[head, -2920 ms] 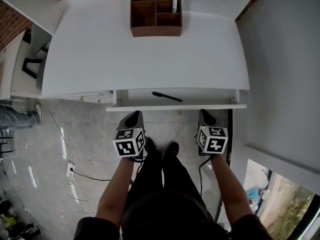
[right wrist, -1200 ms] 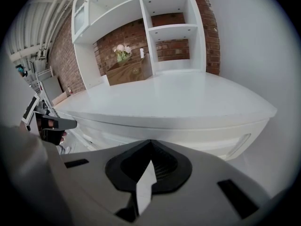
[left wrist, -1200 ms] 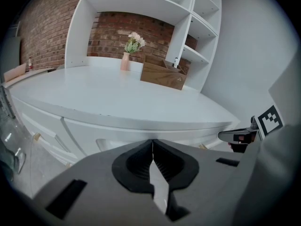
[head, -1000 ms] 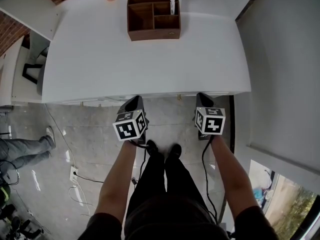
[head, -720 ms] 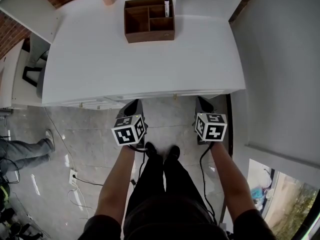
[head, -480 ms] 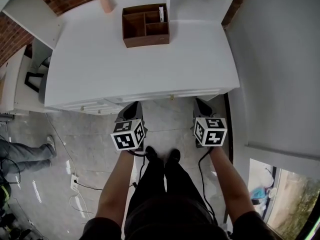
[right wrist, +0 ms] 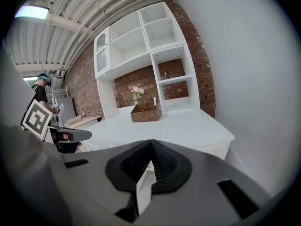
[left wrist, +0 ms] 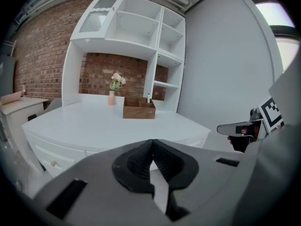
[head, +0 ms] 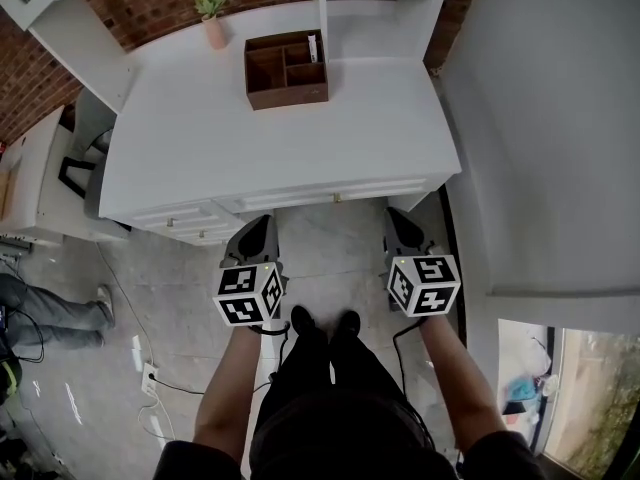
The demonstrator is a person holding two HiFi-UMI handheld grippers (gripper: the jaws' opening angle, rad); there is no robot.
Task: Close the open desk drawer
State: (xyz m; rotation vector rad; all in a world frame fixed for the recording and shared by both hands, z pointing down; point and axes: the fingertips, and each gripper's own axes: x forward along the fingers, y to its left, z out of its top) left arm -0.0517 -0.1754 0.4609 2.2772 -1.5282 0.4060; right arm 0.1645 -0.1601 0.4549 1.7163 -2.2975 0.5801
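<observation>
- Left gripper (head: 258, 224) and right gripper (head: 396, 218): jaws pressed together with nothing between them, both held over the floor (head: 330, 258).
- The desk drawer (head: 330, 190) sits flush under the worktop's (head: 280, 138) front edge, just ahead of both grippers and untouched.
- A wooden organiser (head: 287, 68) stands near the worktop's back edge, with a flower vase (head: 213, 30) towards the back left corner.

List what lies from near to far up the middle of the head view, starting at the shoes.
shoes → floor → closed drawer → desk top → wooden organizer → brick wall
</observation>
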